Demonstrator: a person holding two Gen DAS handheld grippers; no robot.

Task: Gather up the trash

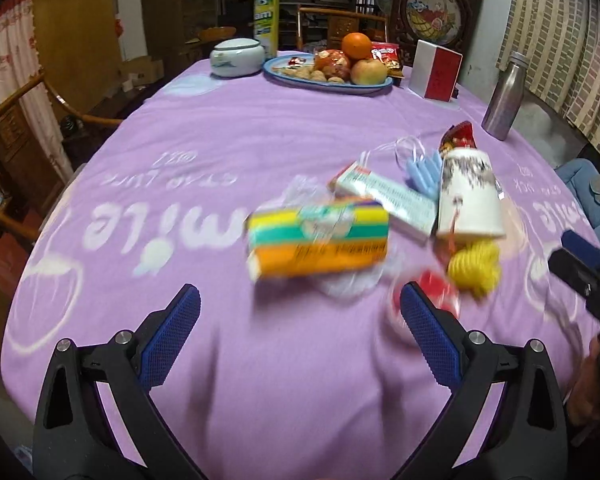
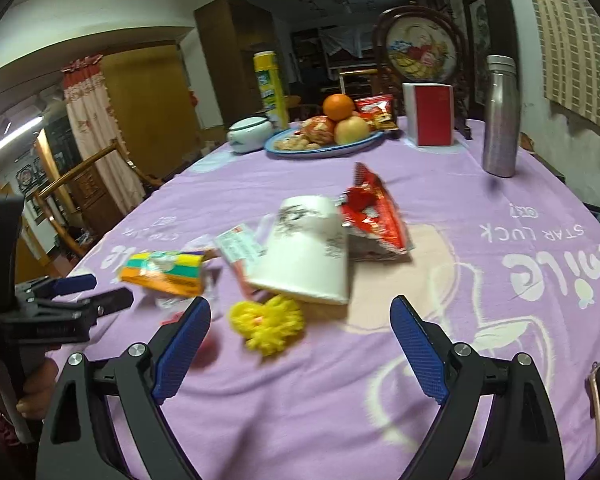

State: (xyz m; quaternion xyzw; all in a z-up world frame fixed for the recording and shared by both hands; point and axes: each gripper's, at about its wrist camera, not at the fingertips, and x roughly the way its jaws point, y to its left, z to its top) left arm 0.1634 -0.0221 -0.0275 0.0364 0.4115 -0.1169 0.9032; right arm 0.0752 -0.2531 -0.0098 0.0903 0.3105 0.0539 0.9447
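Both grippers' jaws gape, trash pile lying just beyond them.

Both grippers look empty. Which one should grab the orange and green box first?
Left, probably. The left gripper is open, with the orange and green box straight ahead between its fingers. For the right gripper, also open, that box lies off to its left; the yellow scrunchie is nearer.
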